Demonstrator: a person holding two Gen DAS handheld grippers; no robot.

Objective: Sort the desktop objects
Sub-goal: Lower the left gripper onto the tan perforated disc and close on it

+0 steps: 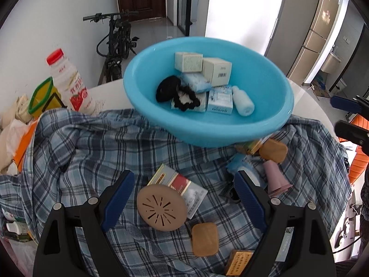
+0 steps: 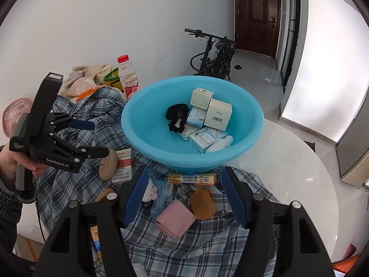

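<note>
Sorting, mid-step: I am holding both the left gripper and right gripper spread, empty. Basin, upper centre, is part-filled. Next: I am likely lowering over the round disc, lower centre, on the plaid shirt.

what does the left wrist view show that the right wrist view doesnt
Only the left wrist view: the fridge at far right and a gold box near the bottom edge.

Only the right wrist view: the long orange barcoded pack below the basin, the pink plush charm, and the person's hand holding the open left hand-held gripper.

Both: the blue basin with boxes and a black scrunchie, the plaid shirt, the round tan disc, the cigarette pack, the milk bottle, the bicycle.
</note>
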